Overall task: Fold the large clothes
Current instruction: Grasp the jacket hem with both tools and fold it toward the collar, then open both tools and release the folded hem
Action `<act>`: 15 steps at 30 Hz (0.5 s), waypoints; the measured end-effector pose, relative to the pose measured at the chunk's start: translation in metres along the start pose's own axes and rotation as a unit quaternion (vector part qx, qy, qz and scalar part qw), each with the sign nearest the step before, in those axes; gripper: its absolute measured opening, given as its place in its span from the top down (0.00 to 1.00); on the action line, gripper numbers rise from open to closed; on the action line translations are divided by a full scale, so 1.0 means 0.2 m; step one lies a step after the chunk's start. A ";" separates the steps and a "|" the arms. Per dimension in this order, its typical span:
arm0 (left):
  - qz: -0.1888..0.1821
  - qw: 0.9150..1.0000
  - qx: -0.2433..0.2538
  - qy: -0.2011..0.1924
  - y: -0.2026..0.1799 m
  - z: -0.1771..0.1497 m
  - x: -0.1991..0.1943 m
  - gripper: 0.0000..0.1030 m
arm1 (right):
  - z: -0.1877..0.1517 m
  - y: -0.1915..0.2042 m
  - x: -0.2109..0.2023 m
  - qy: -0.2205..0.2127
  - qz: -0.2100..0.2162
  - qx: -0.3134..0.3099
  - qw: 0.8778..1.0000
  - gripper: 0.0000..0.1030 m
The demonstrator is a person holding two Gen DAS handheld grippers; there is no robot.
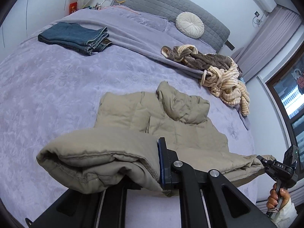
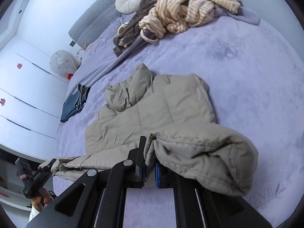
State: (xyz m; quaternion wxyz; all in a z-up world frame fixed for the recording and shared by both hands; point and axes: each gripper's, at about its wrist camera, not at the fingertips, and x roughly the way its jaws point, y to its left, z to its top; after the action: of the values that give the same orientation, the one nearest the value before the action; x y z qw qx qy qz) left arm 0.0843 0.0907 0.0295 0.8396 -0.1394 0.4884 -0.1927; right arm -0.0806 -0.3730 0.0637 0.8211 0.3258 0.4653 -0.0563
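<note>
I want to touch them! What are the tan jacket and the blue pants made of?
The tan puffer jacket looks like smooth, matte woven shell cloth over soft filling: stitched panels puff up between seams. The folded jeans look like denim: faded blue, thick stitched hems. Both are guesses from looks alone.

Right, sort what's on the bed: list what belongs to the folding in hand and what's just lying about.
In the job:
jacket
left gripper, shut on its hem
right gripper, shut on its hem

Lying about:
jeans, folded
striped heap
round cushion
blanket
</note>
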 end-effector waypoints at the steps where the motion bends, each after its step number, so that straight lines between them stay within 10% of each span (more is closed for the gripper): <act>1: 0.008 1.000 0.000 -0.003 -0.02 0.05 0.04 0.87 | 0.07 0.01 0.04 0.000 0.001 -0.009 1.000 0.93; 15: 0.088 0.993 0.013 0.077 0.10 0.40 0.89 0.87 | 0.49 -0.18 0.80 0.044 -0.012 0.100 0.994 0.93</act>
State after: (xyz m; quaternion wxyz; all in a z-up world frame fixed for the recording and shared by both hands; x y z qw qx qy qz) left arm 0.2379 0.0300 -0.0773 0.8150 -0.0701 0.5594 -0.1343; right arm 0.0672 -0.4248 -0.0471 0.7627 0.4027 0.4965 -0.0980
